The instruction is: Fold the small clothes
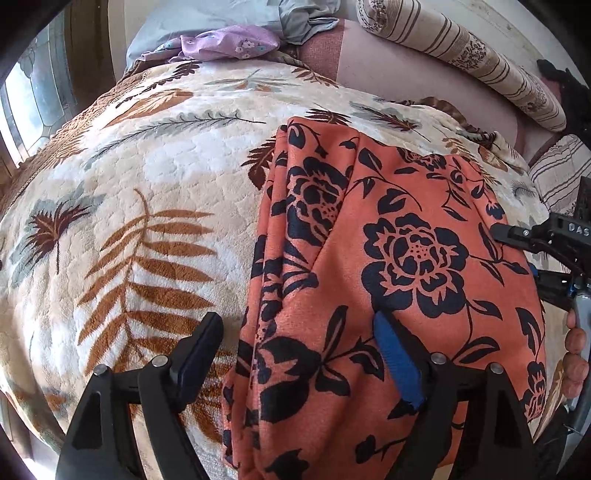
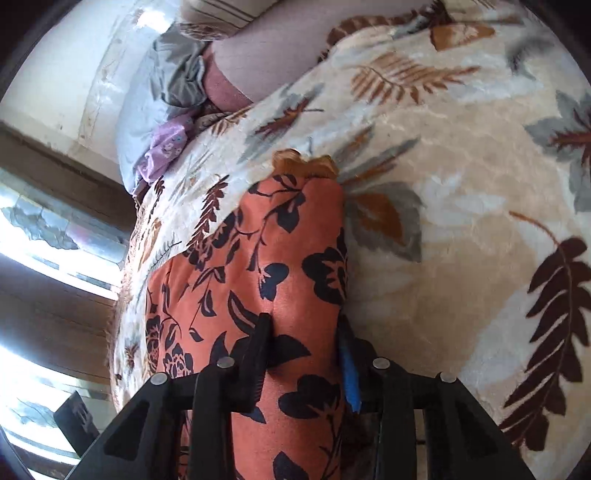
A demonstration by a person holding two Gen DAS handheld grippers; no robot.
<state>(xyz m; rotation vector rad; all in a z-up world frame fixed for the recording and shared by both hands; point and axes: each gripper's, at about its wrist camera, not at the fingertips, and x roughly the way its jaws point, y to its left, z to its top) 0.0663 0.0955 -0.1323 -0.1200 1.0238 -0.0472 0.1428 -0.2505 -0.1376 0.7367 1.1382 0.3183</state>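
An orange garment with dark blue flowers [image 1: 399,258] lies lengthwise on the bed, folded into a long strip. My left gripper [image 1: 295,332] is open wide over its near left edge. One finger [image 1: 203,343] rests over the blanket, and the blue-padded finger [image 1: 395,354] is on the cloth. In the right wrist view, the right gripper [image 2: 304,332] straddles a raised ridge of the same garment [image 2: 266,251]. That ridge fills the gap, and both pads touch it. The right gripper [image 1: 517,236] also shows at the garment's right edge, with a hand's fingers below it.
A cream blanket with a leaf print [image 1: 147,184] covers the bed. At the far end lie a lilac flowered cloth [image 1: 229,42], grey-blue fabric [image 1: 295,18] and a striped bolster [image 1: 461,55]. A bright window [image 2: 44,240] is on the left.
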